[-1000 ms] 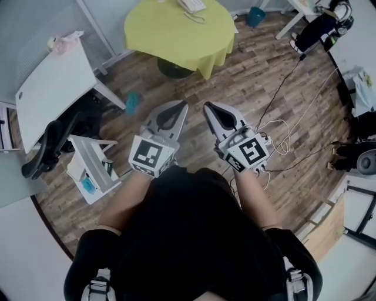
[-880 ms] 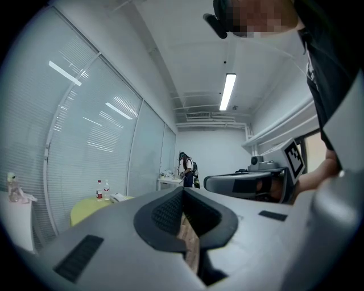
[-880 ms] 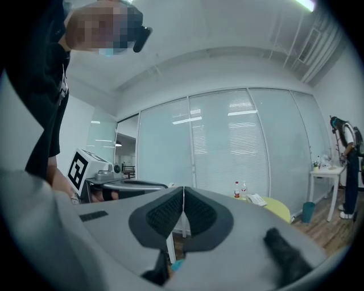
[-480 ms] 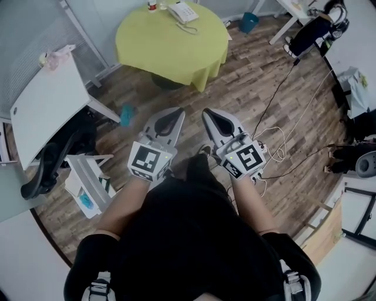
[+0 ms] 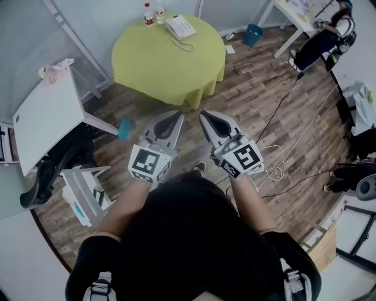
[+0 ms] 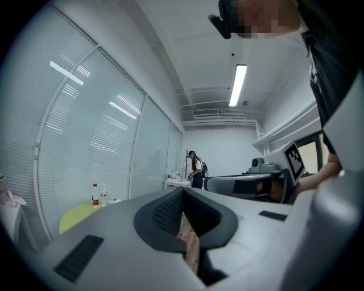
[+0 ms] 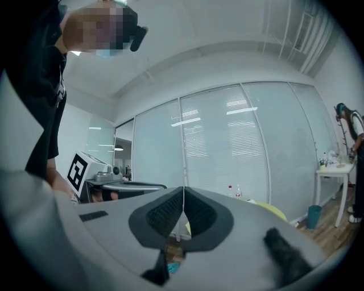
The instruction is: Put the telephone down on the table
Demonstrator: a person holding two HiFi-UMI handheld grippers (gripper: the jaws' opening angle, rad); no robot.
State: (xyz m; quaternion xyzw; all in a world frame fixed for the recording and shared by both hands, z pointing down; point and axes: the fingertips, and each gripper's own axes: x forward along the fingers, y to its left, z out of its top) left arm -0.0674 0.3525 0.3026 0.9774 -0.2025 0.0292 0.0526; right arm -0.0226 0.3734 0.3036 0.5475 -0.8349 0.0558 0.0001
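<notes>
The white telephone (image 5: pixel 180 26) lies on the far side of a round table with a yellow-green cloth (image 5: pixel 170 62), its cord curled beside it. Two small bottles (image 5: pixel 148 14) stand to its left. My left gripper (image 5: pixel 178 116) and right gripper (image 5: pixel 204 116) are held side by side at waist height over the wooden floor, well short of the table. Both are shut with nothing between the jaws. In the left gripper view the tips (image 6: pixel 183 192) meet, with the bottles (image 6: pixel 95 194) far off. The right gripper view shows its tips (image 7: pixel 183 190) closed too.
A white desk (image 5: pixel 47 111), a black chair (image 5: pixel 44 176) and a white rack (image 5: pixel 88 188) stand to the left. Cables (image 5: pixel 282 159) trail over the floor on the right. A blue bin (image 5: pixel 254 34) and another person (image 5: pixel 320 35) are beyond the table.
The table has slid down into fuller view, and the telephone and bottles now show whole. Both grippers stay shut and side by side.
</notes>
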